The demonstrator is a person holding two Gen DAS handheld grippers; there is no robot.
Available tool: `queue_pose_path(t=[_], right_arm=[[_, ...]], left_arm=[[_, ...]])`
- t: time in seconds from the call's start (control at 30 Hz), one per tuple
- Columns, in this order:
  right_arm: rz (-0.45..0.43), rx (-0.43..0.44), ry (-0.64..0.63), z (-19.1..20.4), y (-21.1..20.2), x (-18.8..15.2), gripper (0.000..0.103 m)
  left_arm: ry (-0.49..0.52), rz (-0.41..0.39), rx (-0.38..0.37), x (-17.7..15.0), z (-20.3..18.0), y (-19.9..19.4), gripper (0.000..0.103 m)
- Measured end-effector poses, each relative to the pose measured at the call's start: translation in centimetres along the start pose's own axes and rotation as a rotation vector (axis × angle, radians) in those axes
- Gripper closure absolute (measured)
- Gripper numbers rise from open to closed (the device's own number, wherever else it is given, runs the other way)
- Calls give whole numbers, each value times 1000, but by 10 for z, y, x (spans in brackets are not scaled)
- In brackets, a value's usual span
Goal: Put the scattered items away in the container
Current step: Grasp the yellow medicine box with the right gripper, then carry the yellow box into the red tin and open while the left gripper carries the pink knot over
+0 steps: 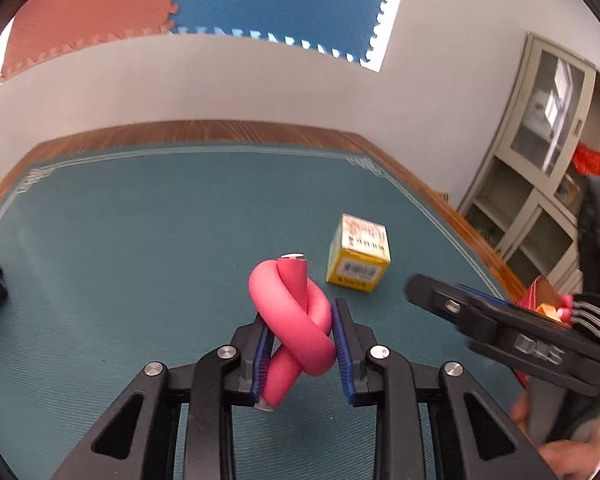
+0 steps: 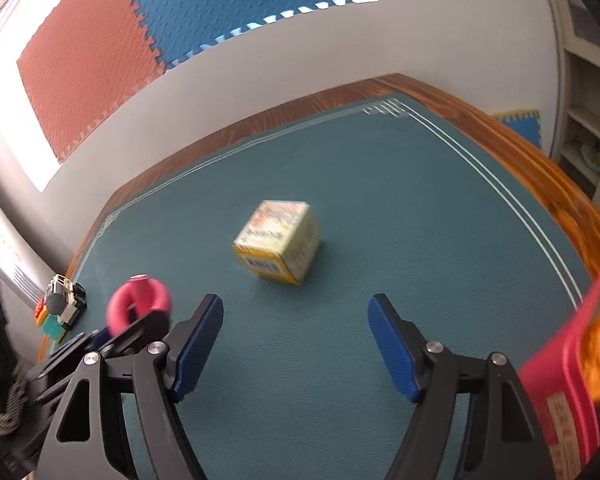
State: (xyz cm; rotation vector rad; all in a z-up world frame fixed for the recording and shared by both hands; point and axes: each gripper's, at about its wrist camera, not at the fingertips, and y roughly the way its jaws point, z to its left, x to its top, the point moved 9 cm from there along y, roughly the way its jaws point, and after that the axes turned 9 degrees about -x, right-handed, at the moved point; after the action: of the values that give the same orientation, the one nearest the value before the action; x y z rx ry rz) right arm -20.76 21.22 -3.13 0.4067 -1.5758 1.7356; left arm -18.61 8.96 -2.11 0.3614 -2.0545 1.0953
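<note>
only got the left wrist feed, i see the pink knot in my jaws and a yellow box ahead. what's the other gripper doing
Observer: The right gripper is open and empty, pointed at the yellow box.
Operator: is it touching the box
Observer: No, bare green table shows between its fingertips and the box.
Operator: that thing at my far left edge, what is it
Observer: A small toy truck of building bricks, near the table's corner.
Operator: where's the container
Observer: A red container wall with something orange inside sits at the right wrist view's right edge.
Operator: ok, and my knot
Observer: The pink foam knot sits between the left gripper fingers.
</note>
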Motion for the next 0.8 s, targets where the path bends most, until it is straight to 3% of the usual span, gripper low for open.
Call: queue_pose_path(t=[0.2, 0.5, 0.63, 0.8], right_arm=[[13, -41, -30, 26, 34, 25, 25], [70, -117, -60, 34, 78, 26, 25], [93, -129, -68, 28, 83, 21, 49], [29, -132, -99, 30, 53, 20, 56]], left_arm=[[-27, -3, 12, 3, 10, 0, 73], [-46, 13, 20, 1, 15, 10, 73], [-48, 22, 24, 0, 18, 14, 73], [-41, 32, 29, -1, 19, 18, 73]])
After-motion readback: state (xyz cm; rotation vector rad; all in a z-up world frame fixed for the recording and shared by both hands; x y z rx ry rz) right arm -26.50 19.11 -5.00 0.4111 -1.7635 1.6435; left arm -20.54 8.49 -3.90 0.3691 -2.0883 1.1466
